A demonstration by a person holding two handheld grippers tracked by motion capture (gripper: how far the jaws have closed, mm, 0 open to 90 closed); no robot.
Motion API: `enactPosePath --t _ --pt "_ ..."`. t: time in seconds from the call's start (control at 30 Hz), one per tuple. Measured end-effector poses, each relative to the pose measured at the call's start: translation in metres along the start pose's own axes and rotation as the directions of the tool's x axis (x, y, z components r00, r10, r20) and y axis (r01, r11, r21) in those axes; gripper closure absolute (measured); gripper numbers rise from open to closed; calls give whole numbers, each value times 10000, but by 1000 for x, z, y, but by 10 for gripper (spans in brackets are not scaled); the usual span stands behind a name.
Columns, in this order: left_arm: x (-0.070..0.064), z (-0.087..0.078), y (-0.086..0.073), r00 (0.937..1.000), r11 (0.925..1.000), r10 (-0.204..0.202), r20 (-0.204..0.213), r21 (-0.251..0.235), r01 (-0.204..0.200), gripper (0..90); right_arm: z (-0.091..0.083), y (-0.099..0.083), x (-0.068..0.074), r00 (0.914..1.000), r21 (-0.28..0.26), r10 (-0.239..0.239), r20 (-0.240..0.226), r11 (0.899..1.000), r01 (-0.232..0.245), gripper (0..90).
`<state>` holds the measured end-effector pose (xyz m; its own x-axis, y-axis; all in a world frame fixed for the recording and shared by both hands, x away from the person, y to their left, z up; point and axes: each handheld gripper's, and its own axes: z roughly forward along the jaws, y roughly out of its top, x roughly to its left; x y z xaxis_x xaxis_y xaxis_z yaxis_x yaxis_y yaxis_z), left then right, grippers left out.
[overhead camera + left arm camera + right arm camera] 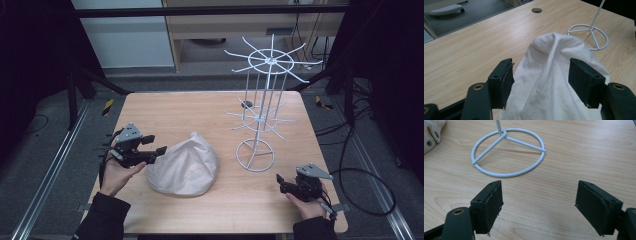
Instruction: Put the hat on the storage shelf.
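Note:
A crumpled off-white cloth [185,167] lies in a heap on the wooden table [200,107], left of centre. My left gripper [159,151] is open at the cloth's left edge. In the left gripper view the jaws stand wide on either side of a raised fold of the cloth [549,75], not closed on it. A white wire rack [260,105] with hooked arms stands right of the cloth on a ring base [507,152]. My right gripper [281,183] is open over bare table, a little in front of that base.
A dark round hole [246,104] sits in the table behind the rack. The cloth's edge with metal snaps [431,135] shows in the right gripper view at top left. Black frame legs and cables lie on the floor around the table.

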<state>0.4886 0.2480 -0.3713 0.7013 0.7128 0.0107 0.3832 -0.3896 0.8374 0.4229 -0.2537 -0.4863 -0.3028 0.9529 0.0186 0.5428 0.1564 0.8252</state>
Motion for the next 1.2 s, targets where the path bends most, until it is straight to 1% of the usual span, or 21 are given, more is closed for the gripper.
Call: enactPosePath --t 0.07,0.13,0.2,0.37,0.47,0.73,0.77,0.8,0.87,0.93,1.0,1.1,1.2 --pt "0 5 1 9999 9998 123 23 153 -123 362 0 0 -1 10000 -41 -51 21 10000 51 220" --pt "0 6 1 9999 9997 143 55 218 -144 362 0 0 0 10000 -43 -44 13 10000 44 221" --pt "-1 12 1 9997 9989 229 120 399 -233 362 0 0 0 10000 -3 11 -28 10000 -11 222" --pt "-3 19 2 9993 9979 304 198 561 -314 361 0 0 0 10000 -115 -1 -17 9999 1 224" --pt "-4 23 3 9990 9968 371 244 693 -387 361 1 0 -1 10000 -27 -45 -34 10000 45 225" --pt "-7 37 2 9975 9913 660 234 1127 -683 370 0 0 0 10000 -51 -23 -36 10000 23 233" --pt "-7 40 2 9972 9900 699 283 1212 -728 374 0 0 0 10000 -63 -8 -58 10000 8 236" --pt "-7 40 2 9972 9900 699 283 1212 -728 378 0 0 0 10000 -94 -61 -42 9999 61 238" --pt "-7 45 2 9966 9871 767 297 1384 -801 380 0 0 0 10000 -86 -63 -48 9999 63 239" --pt "-7 46 1 9966 9868 768 285 1408 -801 382 0 0 0 10000 -65 -46 -56 10000 45 240" --pt "-6 49 1 9959 9831 854 301 1598 -891 391 0 0 0 10000 -75 -63 -69 10000 63 243" --pt "-5 52 0 9959 9822 839 341 1656 -884 399 0 0 0 9999 -79 -65 -78 9999 64 246" --pt "-6 55 -1 9952 9789 906 376 1803 -959 408 0 0 -1 9999 -82 -72 -84 9999 71 250"
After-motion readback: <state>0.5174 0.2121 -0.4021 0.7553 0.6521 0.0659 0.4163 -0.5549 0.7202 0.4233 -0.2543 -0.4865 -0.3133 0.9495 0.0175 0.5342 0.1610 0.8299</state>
